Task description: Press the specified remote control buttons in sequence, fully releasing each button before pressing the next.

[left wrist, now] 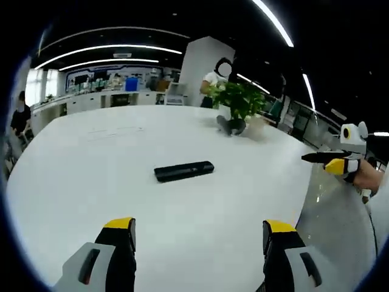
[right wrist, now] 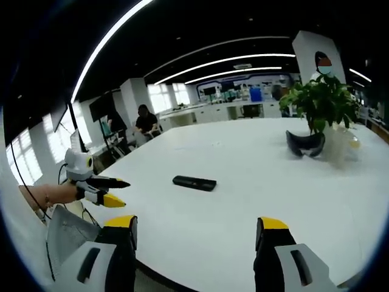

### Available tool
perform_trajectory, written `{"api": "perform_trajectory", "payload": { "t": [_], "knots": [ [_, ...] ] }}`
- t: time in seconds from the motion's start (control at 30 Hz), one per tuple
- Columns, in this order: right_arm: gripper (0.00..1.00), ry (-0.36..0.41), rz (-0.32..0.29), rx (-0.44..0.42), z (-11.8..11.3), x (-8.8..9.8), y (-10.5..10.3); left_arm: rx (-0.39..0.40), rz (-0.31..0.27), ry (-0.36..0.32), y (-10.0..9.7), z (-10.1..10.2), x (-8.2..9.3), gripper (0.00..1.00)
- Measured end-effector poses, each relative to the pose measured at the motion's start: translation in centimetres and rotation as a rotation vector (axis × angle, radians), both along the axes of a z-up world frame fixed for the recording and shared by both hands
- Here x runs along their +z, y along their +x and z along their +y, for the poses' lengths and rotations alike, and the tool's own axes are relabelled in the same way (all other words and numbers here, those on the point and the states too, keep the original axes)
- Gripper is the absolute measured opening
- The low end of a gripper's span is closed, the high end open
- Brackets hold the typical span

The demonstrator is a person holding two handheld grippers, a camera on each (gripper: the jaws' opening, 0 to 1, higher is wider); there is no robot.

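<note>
Remote (left wrist: 183, 171) lies untouched on worktop (left wrist: 73, 176); first press not yet begun.
Both hand-held grippers (left wrist: 199, 234) (right wrist: 196, 234) are held open; one must be closed and lowered toward twelve o'clock.

No text, label or number can be read on anything in either view.
</note>
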State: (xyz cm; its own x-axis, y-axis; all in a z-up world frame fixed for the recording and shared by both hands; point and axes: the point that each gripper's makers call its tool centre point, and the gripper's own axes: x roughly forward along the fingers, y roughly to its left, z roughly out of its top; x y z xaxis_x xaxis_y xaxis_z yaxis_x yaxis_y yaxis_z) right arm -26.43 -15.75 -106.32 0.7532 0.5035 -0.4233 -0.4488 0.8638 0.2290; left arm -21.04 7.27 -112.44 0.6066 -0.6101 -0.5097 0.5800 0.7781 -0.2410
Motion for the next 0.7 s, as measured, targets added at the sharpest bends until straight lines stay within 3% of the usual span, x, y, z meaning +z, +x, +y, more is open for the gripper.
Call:
{"api": "perform_trajectory", "payload": {
  "t": [0.1, 0.17, 0.3, 0.7],
  "knots": [
    [0.77, 0.0, 0.0, 0.001, 0.0, 0.1, -0.1, -0.022, 0.02, 0.01, 0.4, -0.1, -0.6, 0.89],
    [0.74, -0.001, -0.001, 0.004, -0.1, 0.1, -0.1, -0.057, 0.033, 0.05, 0.7, -0.2, -1.3, 0.89],
    [0.65, -0.004, -0.011, 0.012, -0.1, 0.2, -0.4, -0.105, 0.032, 0.073, 1.4, -0.9, -1.7, 0.89],
    [0.55, -0.013, -0.005, 0.028, -0.3, 0.1, -0.5, -0.236, 0.034, 0.165, 5.0, -2.4, -3.1, 0.88]
  ]
}}
